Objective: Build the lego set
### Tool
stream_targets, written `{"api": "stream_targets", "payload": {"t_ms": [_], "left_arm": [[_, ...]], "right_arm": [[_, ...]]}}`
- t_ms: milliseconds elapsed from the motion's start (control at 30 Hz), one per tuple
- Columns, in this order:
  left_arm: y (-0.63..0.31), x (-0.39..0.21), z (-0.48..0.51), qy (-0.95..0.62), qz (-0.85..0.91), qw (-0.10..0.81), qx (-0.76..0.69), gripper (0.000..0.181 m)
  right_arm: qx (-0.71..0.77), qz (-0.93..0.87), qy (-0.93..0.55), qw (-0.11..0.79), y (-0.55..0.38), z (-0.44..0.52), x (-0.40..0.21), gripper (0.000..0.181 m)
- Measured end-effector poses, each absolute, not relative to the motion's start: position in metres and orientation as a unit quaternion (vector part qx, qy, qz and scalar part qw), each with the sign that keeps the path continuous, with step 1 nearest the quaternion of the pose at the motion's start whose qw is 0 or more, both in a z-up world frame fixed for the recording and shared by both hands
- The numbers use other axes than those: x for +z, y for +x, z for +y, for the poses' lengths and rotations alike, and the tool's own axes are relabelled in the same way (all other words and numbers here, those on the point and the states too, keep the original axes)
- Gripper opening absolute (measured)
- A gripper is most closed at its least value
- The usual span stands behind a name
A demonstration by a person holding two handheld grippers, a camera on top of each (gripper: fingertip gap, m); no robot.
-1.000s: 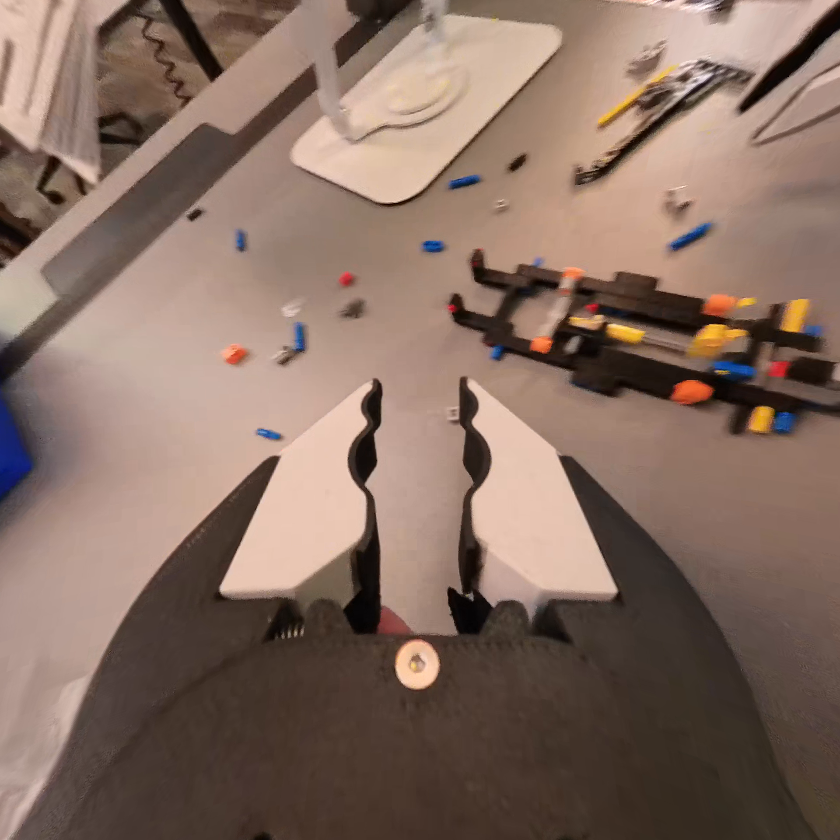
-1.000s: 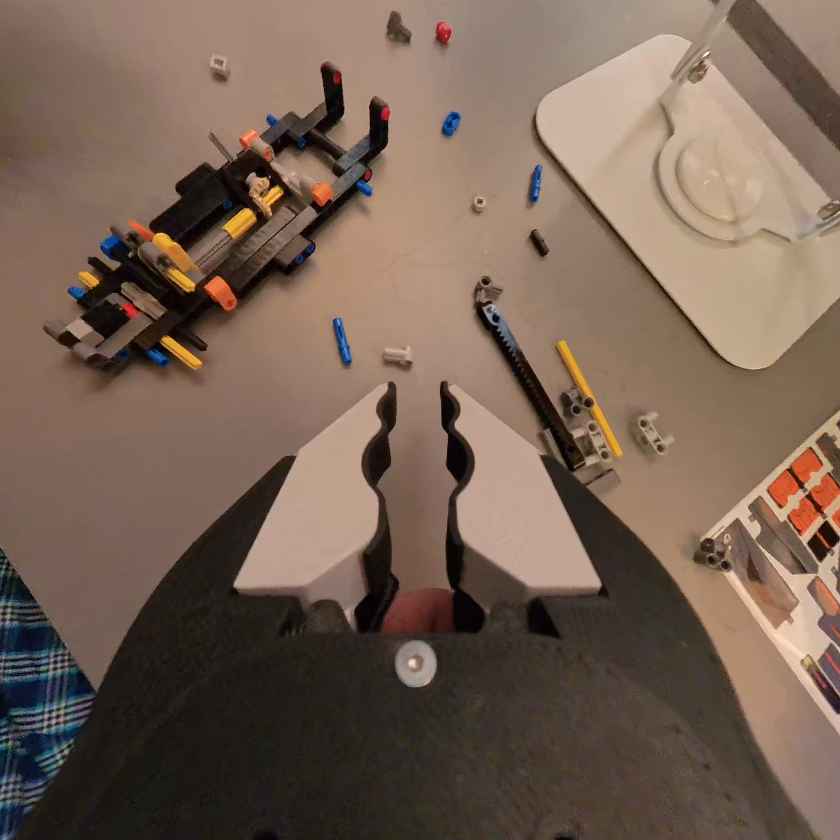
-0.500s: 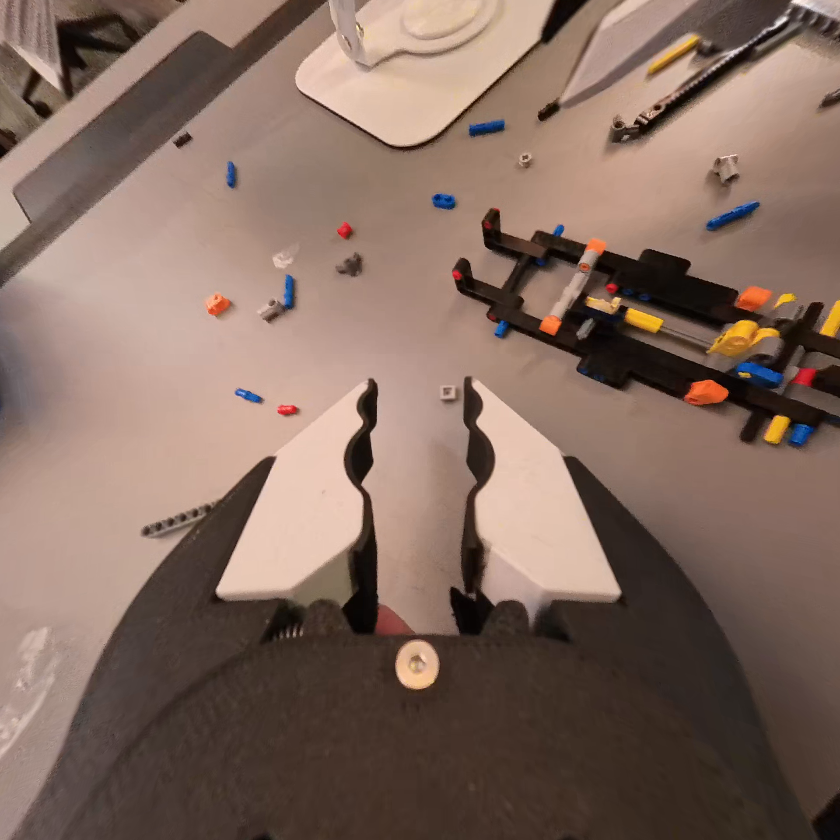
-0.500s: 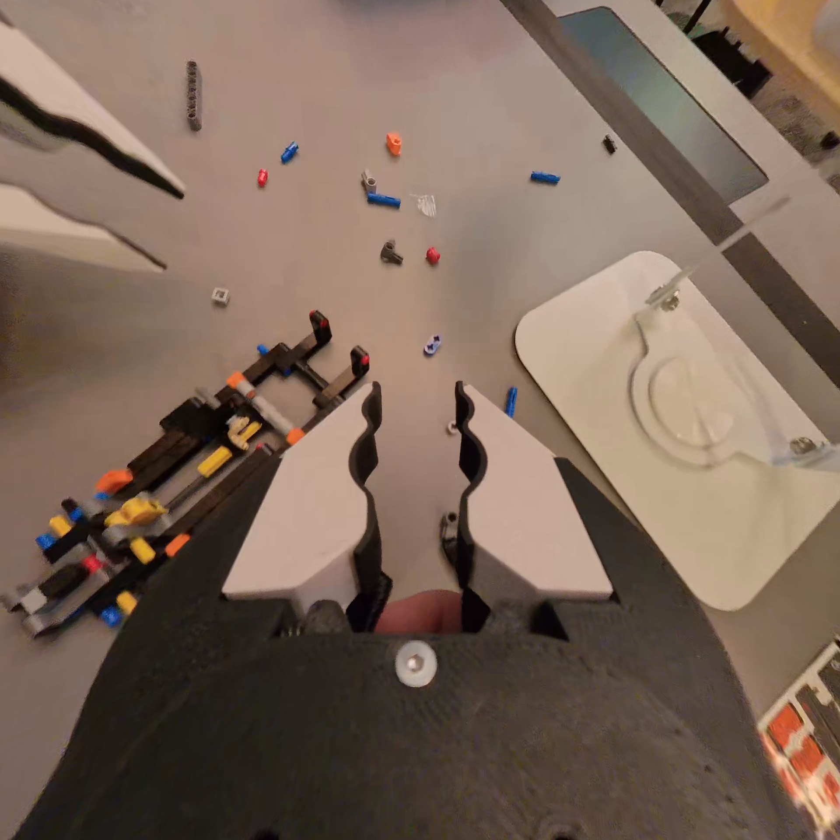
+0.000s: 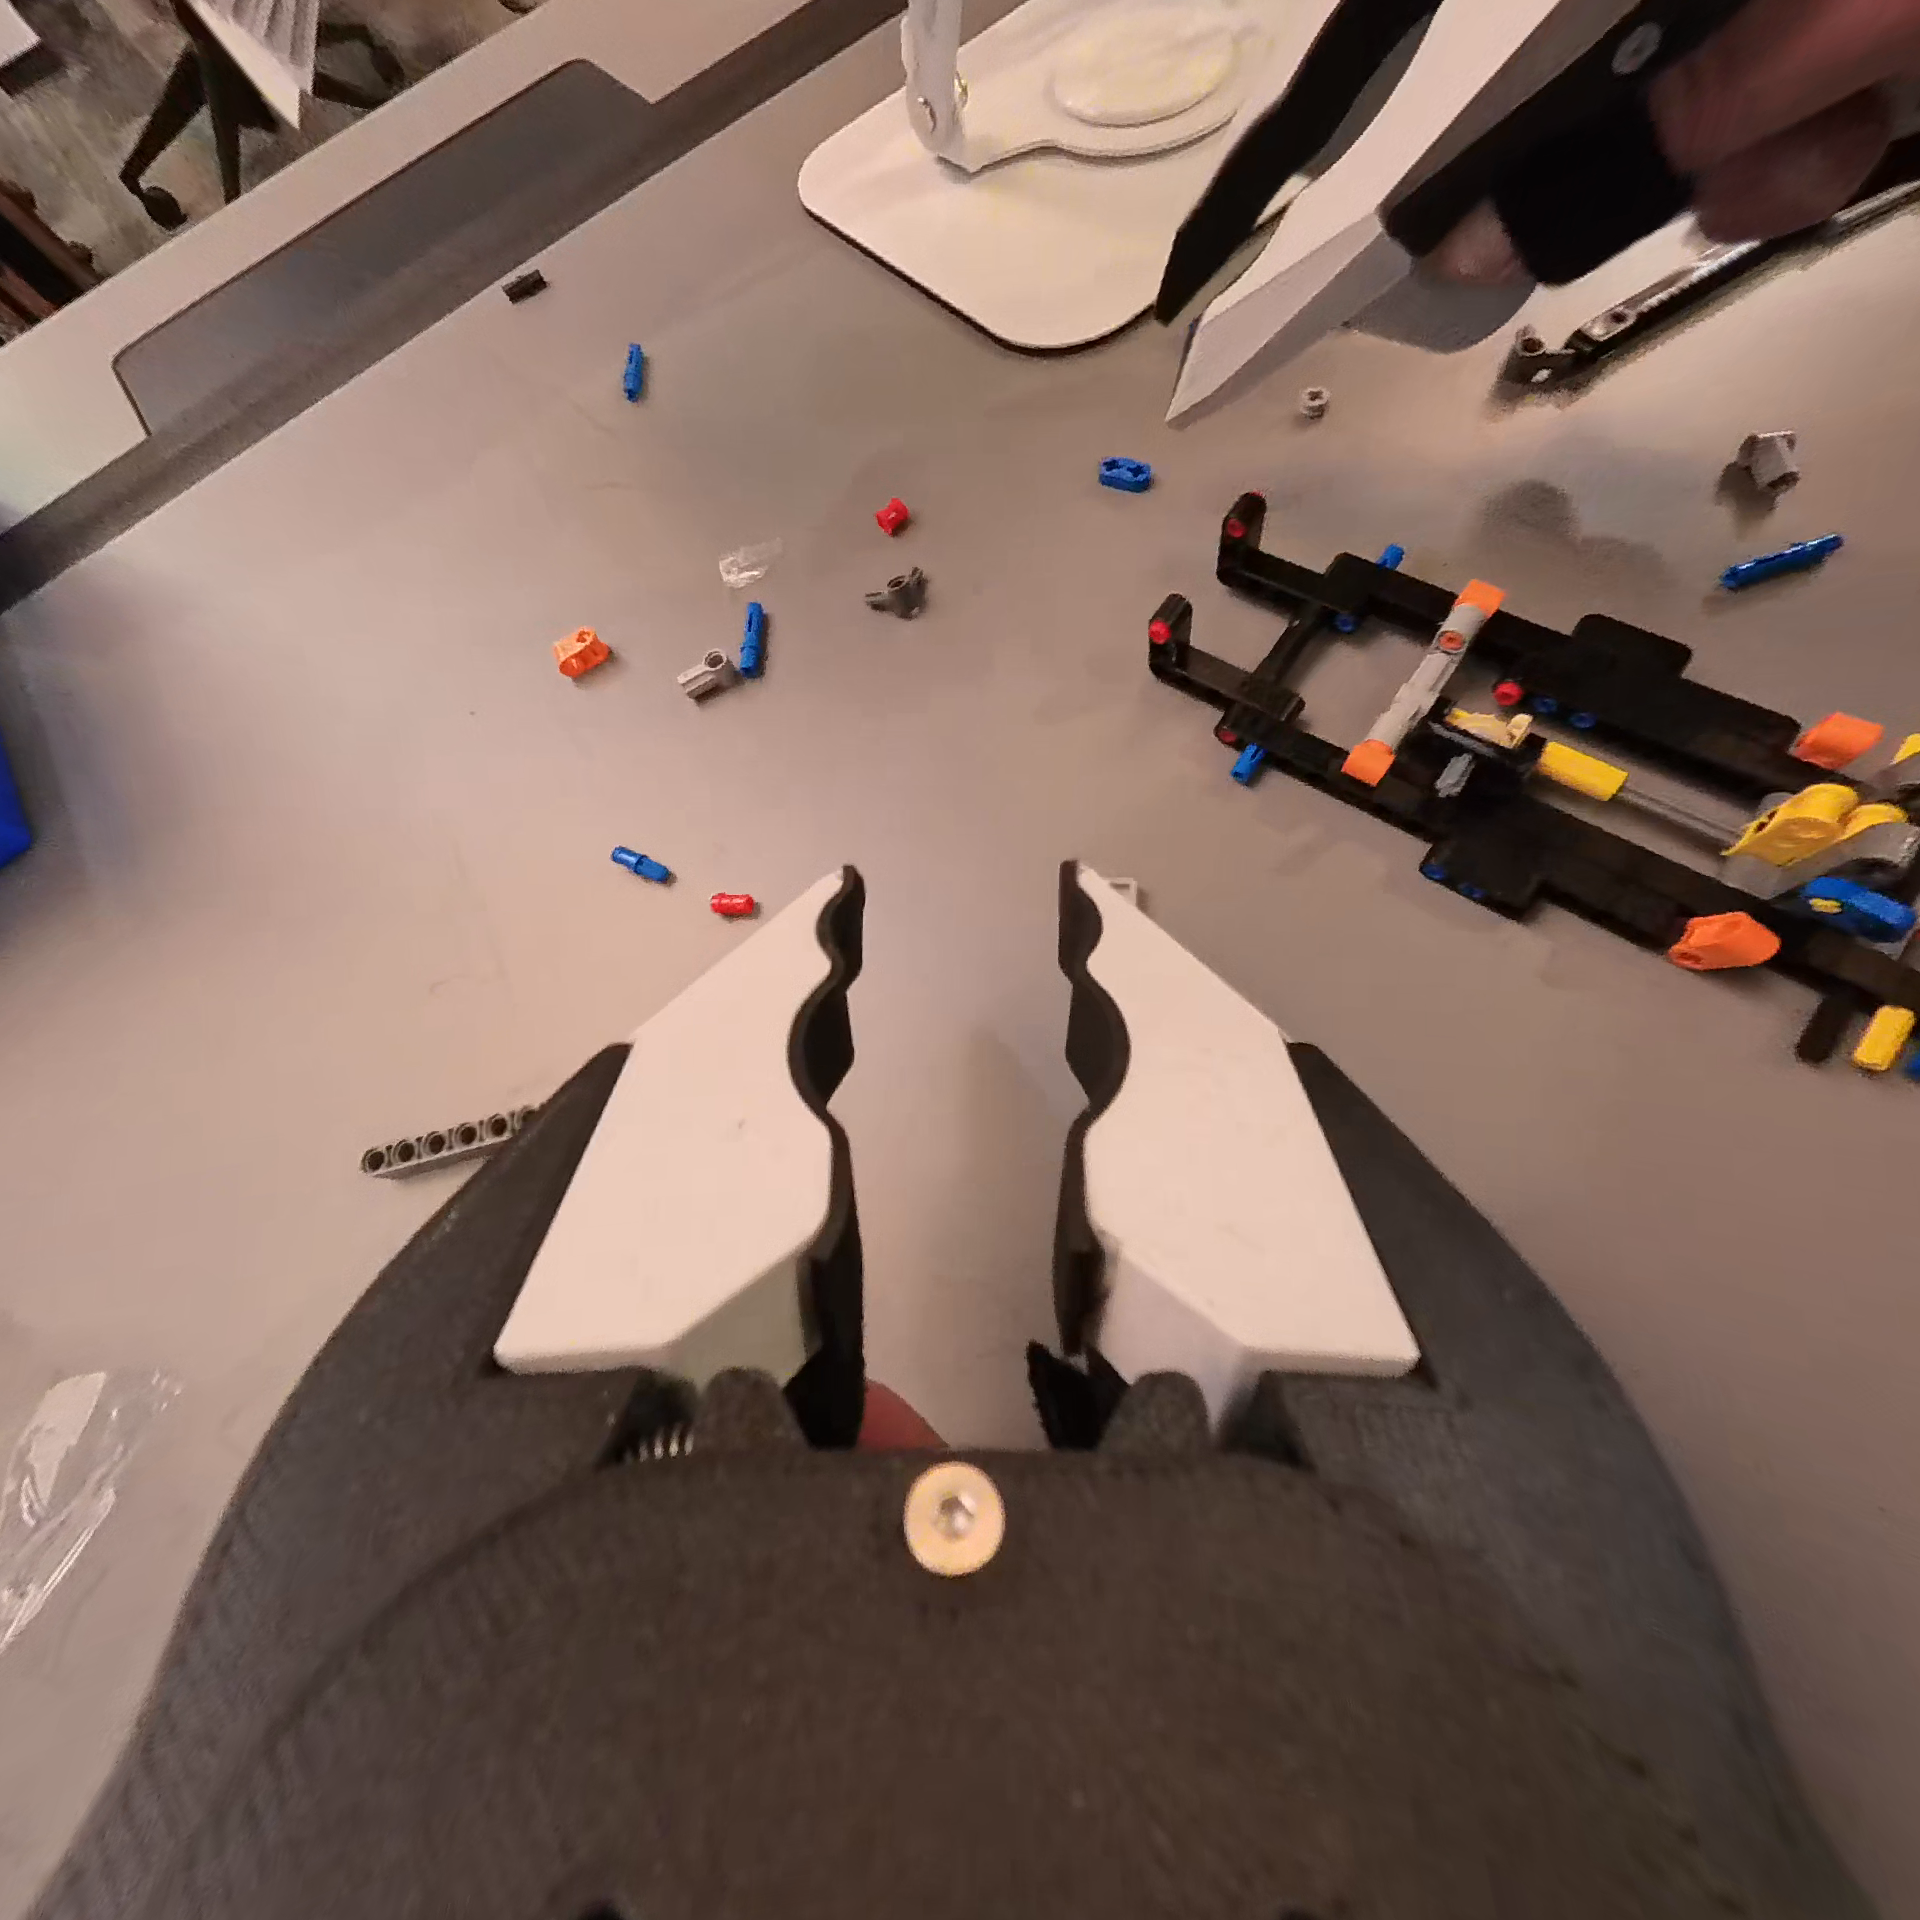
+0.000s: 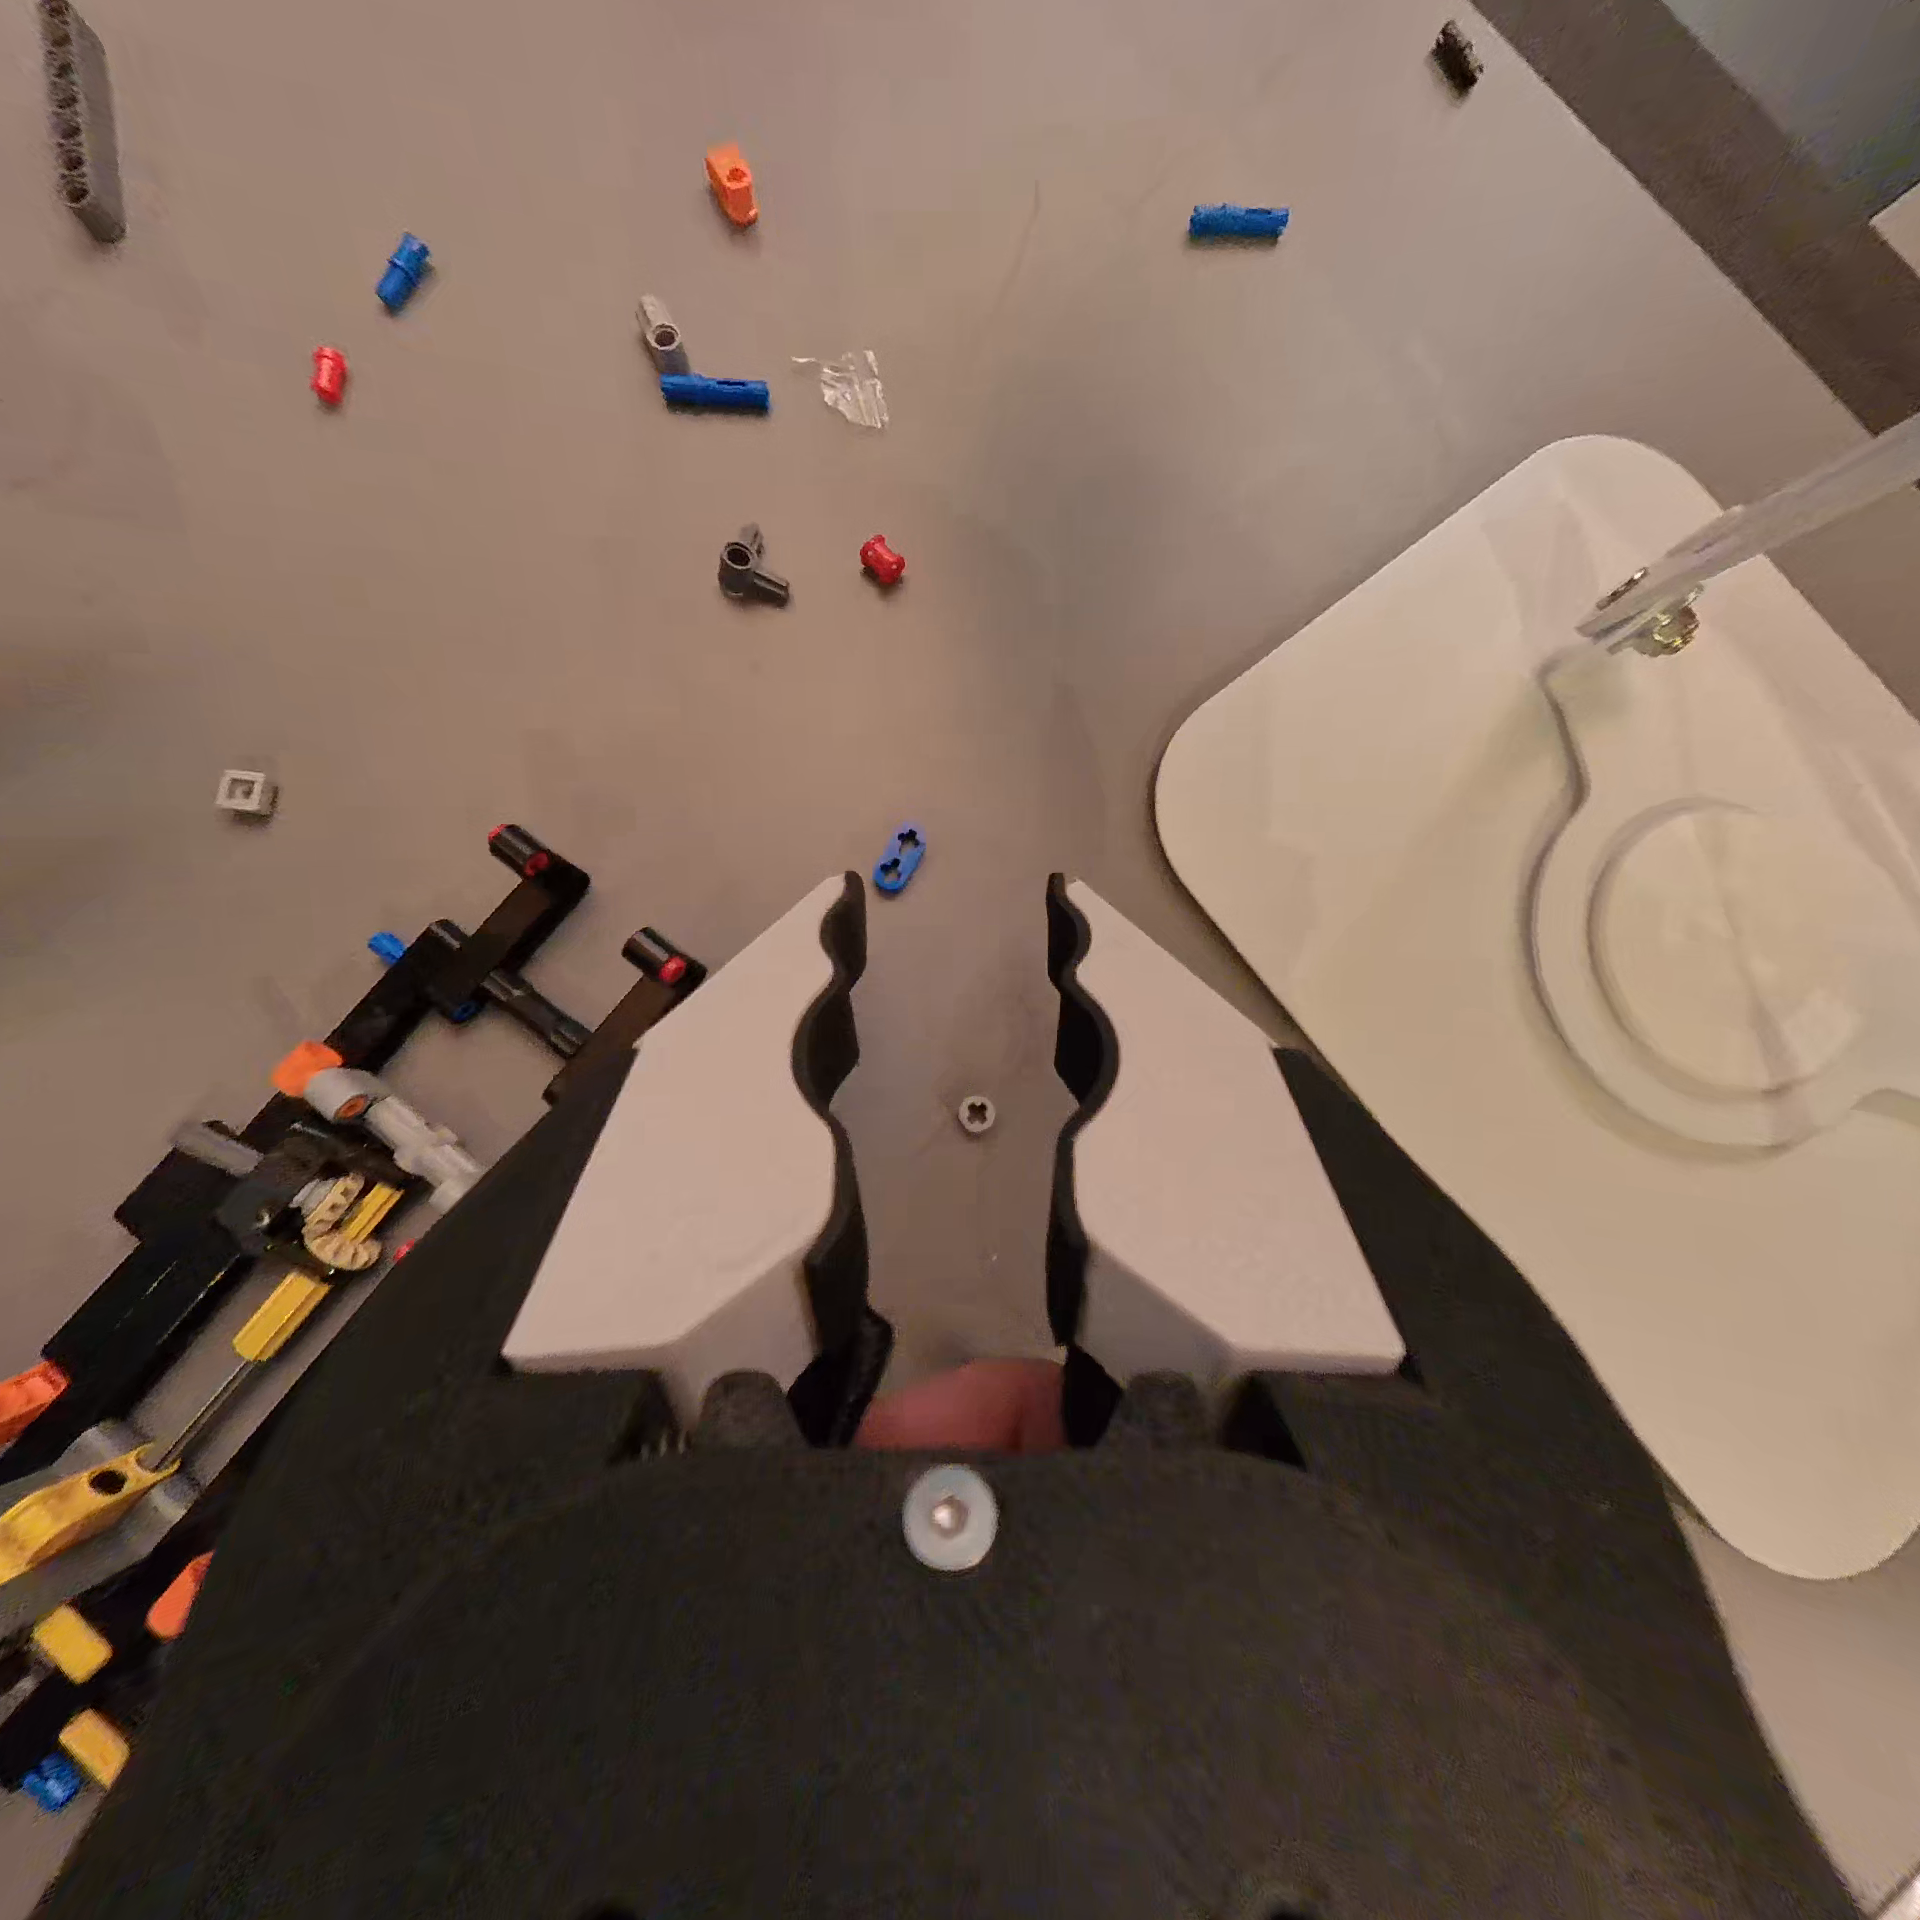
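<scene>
From the left wrist I see my left gripper [image 5: 958,883] spread apart and empty above the table [image 5: 312,935], the black lego frame [image 5: 1507,727] off to its right. From the right wrist, my right gripper [image 6: 951,894] gapes empty too, the frame [image 6: 436,997] at its left, a blue link [image 6: 900,858] just ahead.

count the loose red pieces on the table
2. One red bush lies near the dark grey connector; the other, a red pin, beside a blue pin, left of the left tongs. Others may hide under the tongs.

Bare table [image 6: 520,644] ahead; white base [image 6: 1351,935] blocks right.
</scene>
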State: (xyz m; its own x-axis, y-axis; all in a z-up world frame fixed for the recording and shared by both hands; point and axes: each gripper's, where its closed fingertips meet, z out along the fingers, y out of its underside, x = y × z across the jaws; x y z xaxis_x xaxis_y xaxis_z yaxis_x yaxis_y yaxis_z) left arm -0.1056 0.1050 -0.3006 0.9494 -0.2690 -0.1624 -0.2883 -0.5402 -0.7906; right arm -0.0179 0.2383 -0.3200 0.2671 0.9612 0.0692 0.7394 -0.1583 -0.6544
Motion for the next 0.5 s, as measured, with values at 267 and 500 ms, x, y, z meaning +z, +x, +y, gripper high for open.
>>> {"api": "stream_targets", "payload": {"t_ms": [267,500], "left_arm": [[-0.116,-0.301,0.102,-0.878,0.153,0.454,0.009,0.035],[-0.119,-0.302,0.101,-0.878,0.152,0.454,0.006,0.035]], "right_arm": [[0.162,-0.576,-0.752,0.277,-0.018,0.245,-0.34,0.027],[0.168,-0.572,-0.753,0.279,-0.023,0.247,-0.342,0.005]]}}
